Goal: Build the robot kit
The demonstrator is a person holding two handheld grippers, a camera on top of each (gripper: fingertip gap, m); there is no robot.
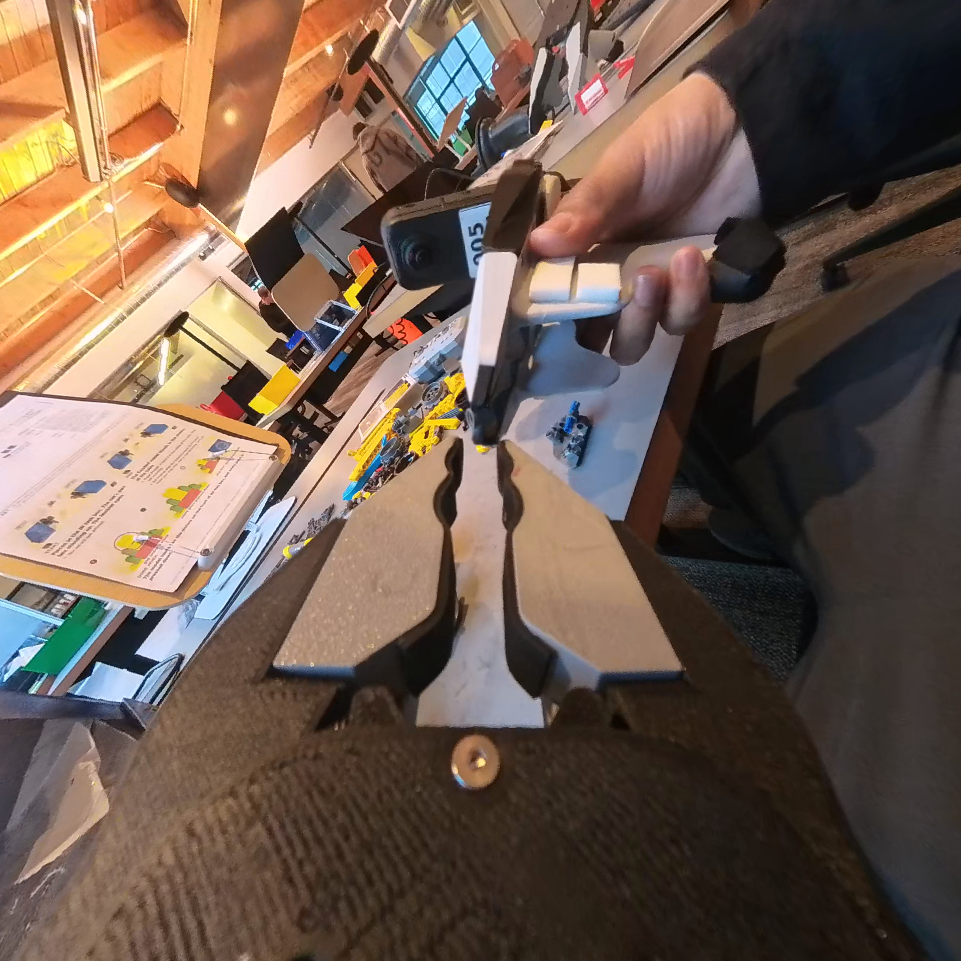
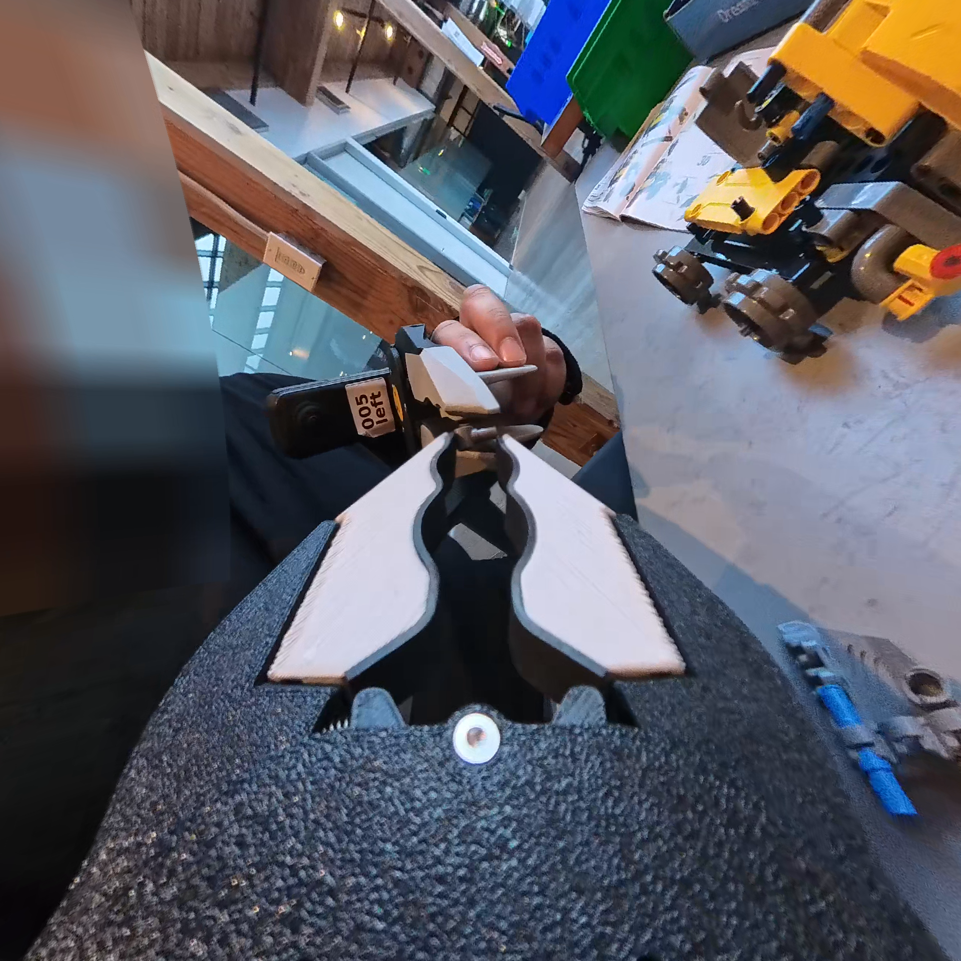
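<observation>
In the left wrist view we see the left gripper [image 1: 479, 451], fingers parted and grasping nothing, low centre. Just beyond its tips the right gripper [image 1: 481, 434] points down; whether it is released or clenched we cannot tell. A small grey-and-blue assembly [image 1: 569, 434] lies right of it on the table [image 1: 634, 468]. Farther left, a heap of yellow parts [image 1: 400, 442] is partly hidden.

In the right wrist view, the right gripper's fingers stand parted and empty, and a yellow vehicle model [image 2: 811, 197] is cut off upper right.

Yellow brick vehicle [image 2: 811, 197] on grey table [image 2: 754, 468]; instruction booklet [image 2: 650, 171] beside; clipboard [image 1: 119, 494] left.
</observation>
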